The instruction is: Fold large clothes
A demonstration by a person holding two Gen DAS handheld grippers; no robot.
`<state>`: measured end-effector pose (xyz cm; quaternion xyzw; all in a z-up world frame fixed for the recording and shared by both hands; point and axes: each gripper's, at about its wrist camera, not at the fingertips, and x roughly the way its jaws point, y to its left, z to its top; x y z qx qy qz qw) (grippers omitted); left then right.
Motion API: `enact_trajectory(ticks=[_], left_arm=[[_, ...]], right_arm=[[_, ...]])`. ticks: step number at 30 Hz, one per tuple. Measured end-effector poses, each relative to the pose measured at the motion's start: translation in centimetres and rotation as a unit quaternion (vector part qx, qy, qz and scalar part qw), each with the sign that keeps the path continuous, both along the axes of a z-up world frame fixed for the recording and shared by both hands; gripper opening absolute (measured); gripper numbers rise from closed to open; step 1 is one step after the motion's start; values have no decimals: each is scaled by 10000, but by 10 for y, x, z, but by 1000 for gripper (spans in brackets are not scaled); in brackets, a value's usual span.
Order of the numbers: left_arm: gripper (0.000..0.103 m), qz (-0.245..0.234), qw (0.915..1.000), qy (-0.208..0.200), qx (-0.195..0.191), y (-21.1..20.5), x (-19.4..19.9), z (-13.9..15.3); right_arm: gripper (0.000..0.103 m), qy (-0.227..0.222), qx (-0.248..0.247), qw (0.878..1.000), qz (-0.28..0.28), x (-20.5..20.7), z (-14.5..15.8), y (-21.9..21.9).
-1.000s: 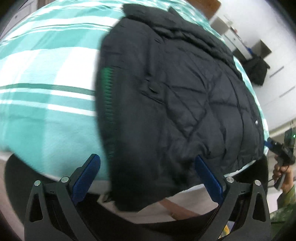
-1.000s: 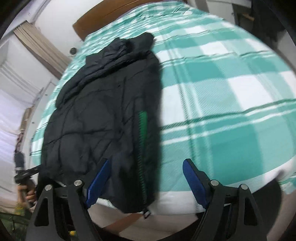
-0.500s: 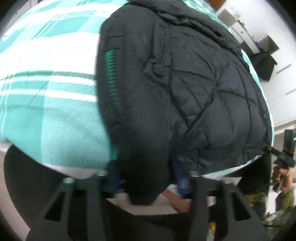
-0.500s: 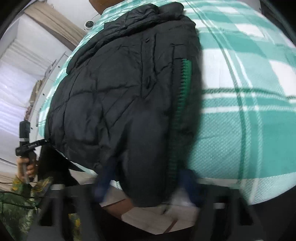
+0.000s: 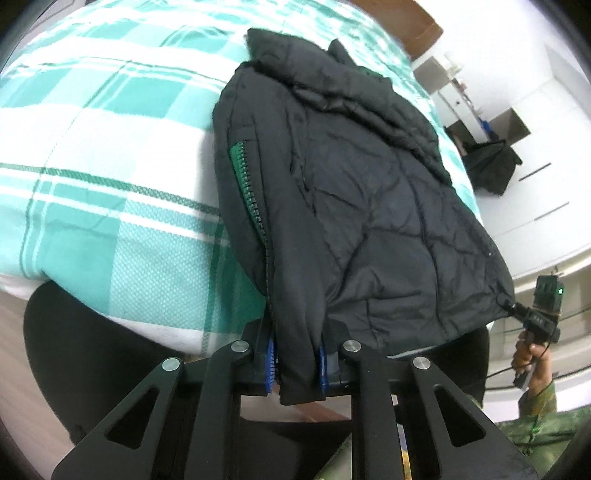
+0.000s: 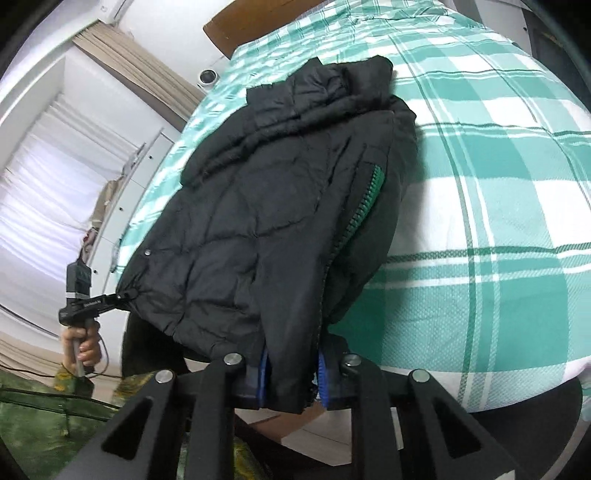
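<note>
A black quilted jacket (image 5: pixel 369 206) with a green zipper (image 5: pixel 247 184) lies on a bed with a teal and white plaid cover (image 5: pixel 92 166). My left gripper (image 5: pixel 297 363) is shut on the jacket's hem at the zipper corner. The right wrist view shows the same jacket (image 6: pixel 266 221), and my right gripper (image 6: pixel 291 376) is shut on the hem at the other zipper-side corner. Each view shows the other gripper at the jacket's far hem corner: the right one (image 5: pixel 532 317) and the left one (image 6: pixel 88 301).
The bed's wooden headboard (image 6: pixel 258 26) is at the far end. A dark chair or bag (image 5: pixel 487 166) stands by white cabinets beyond the bed. Curtains (image 6: pixel 33 184) hang at the window side. The wooden floor (image 6: pixel 325 439) shows below the bed edge.
Both grippers were open in front of the hem one second ago. They moved in and closed on the hem's two corners, and the hem is now lifted slightly off the bed edge.
</note>
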<state>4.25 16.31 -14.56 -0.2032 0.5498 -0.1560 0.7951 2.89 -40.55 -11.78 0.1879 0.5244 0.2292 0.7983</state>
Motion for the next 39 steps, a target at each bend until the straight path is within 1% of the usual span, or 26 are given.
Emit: enact_trajectory(ticks=[3,5,7,9,11,13,14,15,17,19,20,22,24,25,27,28,29,30,31,33,34,35,36,37,38,39], left_arm=[[15,-4,10000,43,25,-1,-5,-5],[15,-45,9999,118,29,-4,-9,-6],[15,-134,9997,177,57,-2,-18,-1],[15,-199,9995,254,-36,2,-32,13],[14,-238,9990,233,-309,9,-51,39],[14,-290,9980,-66,-554,17,-64,78],[14,-302,9973,-254,-612,20,-65,97],[14,-293,9964,-451,-652,24,-62,115],[15,-211,9935,-825,-753,32,-44,144],[15,-207,9889,-1186,-867,33,-5,160],[15,-189,9873,-1296,-895,32,17,163],[15,-94,9852,-1381,-1010,31,71,160],[15,137,9846,-1298,-1161,29,123,150],[16,217,9853,-1276,-1117,24,157,141],[20,296,9883,-1210,-879,12,191,126],[25,317,9906,-1092,-758,6,212,117],[33,327,9927,-926,-705,2,222,106],[38,326,9940,-743,-735,1,230,98],[45,334,9942,-536,-869,2,240,90],[57,357,9897,-243,-1364,10,239,83],[70,357,9852,-184,-1663,14,238,84],[84,315,9812,-212,-1892,19,234,88],[89,238,9781,-321,-2045,23,229,94],[96,210,9775,-430,-2054,27,223,99],[99,207,9782,-557,-1990,30,217,104],[99,175,9812,-706,-1790,33,212,107]], right_arm=[[20,75,-157,9998,74,-1,-2,2],[20,209,-160,9996,129,-6,-3,2],[20,354,1,9993,153,-6,-1,3],[19,485,231,9984,154,-15,11,-5],[18,470,395,9978,230,-30,32,-5],[18,265,595,9973,349,-42,63,-6],[17,91,781,9963,337,-44,81,-8],[17,-43,909,9955,278,-42,93,-12],[17,-392,1162,9924,98,-26,116,-20],[17,-742,1394,9875,6,4,129,-26],[17,-862,1472,9853,-37,24,131,-28],[17,-1045,1549,9823,-143,73,129,-29],[17,-1137,1543,9813,-204,118,121,-26],[17,-1174,1494,9814,-267,139,114,-22],[17,-1165,1397,9824,-419,182,96,-20],[18,-1089,1426,9821,-566,199,83,-19],[18,-994,1495,9813,-692,213,70,-18],[18,-887,1513,9813,-790,225,57,-22],[19,-720,1461,9824,-918,233,46,-23],[28,-223,1500,9818,-1148,248,20,-25],[41,-130,1640,9790,-1208,249,11,-26],[66,-124,1791,9761,-1224,247,5,-27],[82,-226,1943,9733,-1198,245,4,-27],[103,-403,1967,9729,-1150,242,8,-27],[103,-577,1955,9727,-1109,234,13,-28],[103,-762,1923,9729,-1036,232,20,-28]])
